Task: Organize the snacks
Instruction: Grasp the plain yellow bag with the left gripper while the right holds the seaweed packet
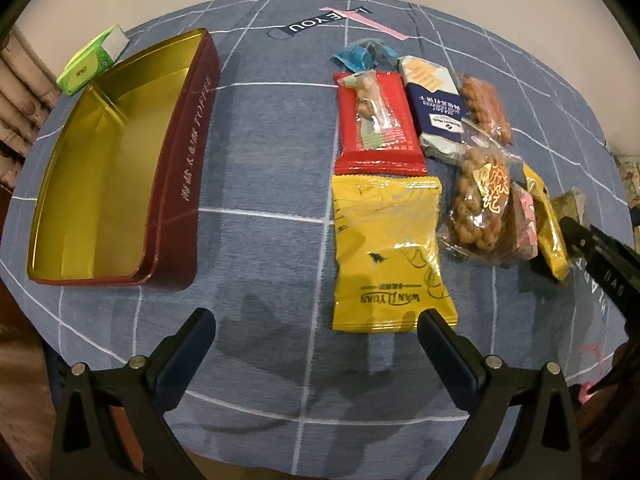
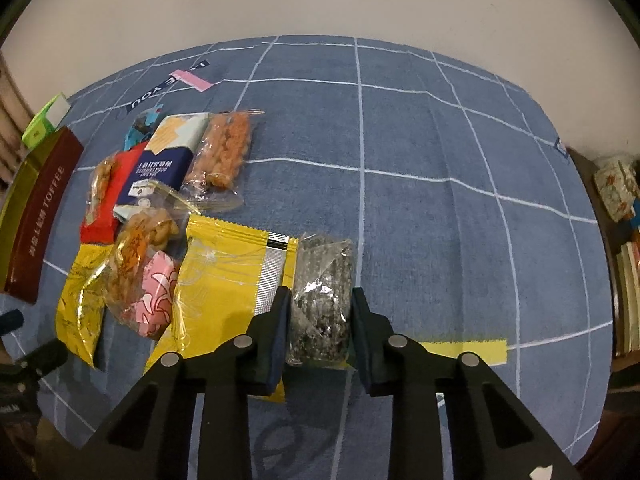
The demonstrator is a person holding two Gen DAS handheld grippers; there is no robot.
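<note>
Currently the right gripper [image 2: 319, 320] clamps a clear packet of dark crumbly snack [image 2: 320, 300]; left gripper [image 1: 316, 332] hangs released. Next call: carry it to the empty gold-lined maroon tin [image 1: 120, 168], upper left.

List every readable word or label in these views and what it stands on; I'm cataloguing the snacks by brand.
"TOFFEE", after blurred Chinese characters: side of the red tin.
"WAN LI YUAN", upside down: yellow packet.
"YOU", upside down, the rest covered by a pink strip: dark label printed on the tablecloth.
Large gold Chinese character, unreadable to me: clear bag of fried snacks.
Too small or blurred: navy packet, green tissue pack.
</note>
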